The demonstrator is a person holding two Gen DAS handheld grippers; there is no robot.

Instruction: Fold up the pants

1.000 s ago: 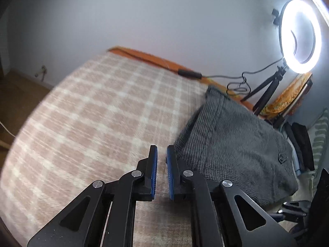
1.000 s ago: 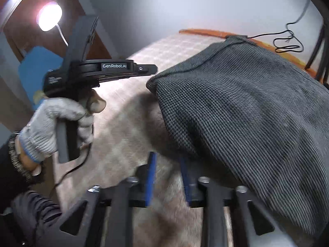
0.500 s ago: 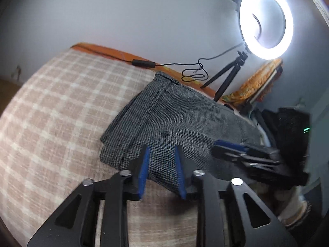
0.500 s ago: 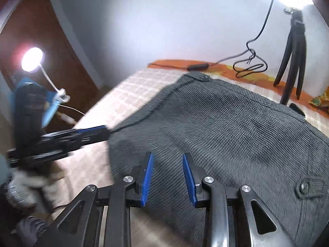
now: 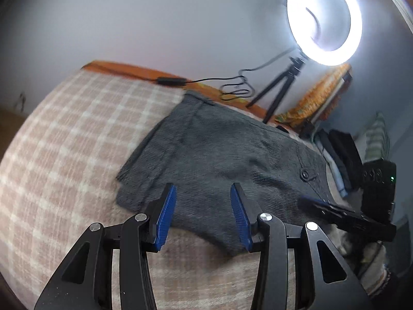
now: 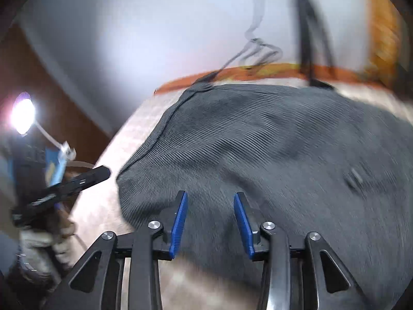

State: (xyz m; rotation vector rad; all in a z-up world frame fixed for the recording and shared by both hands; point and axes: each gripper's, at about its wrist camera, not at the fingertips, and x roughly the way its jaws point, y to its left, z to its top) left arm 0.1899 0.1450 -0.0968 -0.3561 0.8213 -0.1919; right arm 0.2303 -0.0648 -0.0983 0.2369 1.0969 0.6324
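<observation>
Grey houndstooth pants (image 5: 222, 160) lie folded into a compact rectangle on the checked bed cover (image 5: 72, 139), a buttoned pocket (image 5: 306, 174) on top at the right. My left gripper (image 5: 204, 201) is open and empty, just above the near edge of the pants. My right gripper (image 6: 210, 206) is open and empty over the near left part of the pants (image 6: 271, 144). The right gripper also shows at the right of the left wrist view (image 5: 346, 215); the left one shows at the left of the right wrist view (image 6: 67, 183), held by a gloved hand.
A lit ring light (image 5: 324, 18) on a tripod stands at the bed's far side, with a cable (image 5: 232, 87) along the orange edge. Stacked clothes (image 5: 338, 155) lie at the right. A desk lamp (image 6: 23, 112) glows at the left. The right wrist view is blurred.
Both grippers have opened wide, from nearly shut a second ago. Both have swung toward the near edge of the pants; the left now faces the pants instead of the bare bed cover.
</observation>
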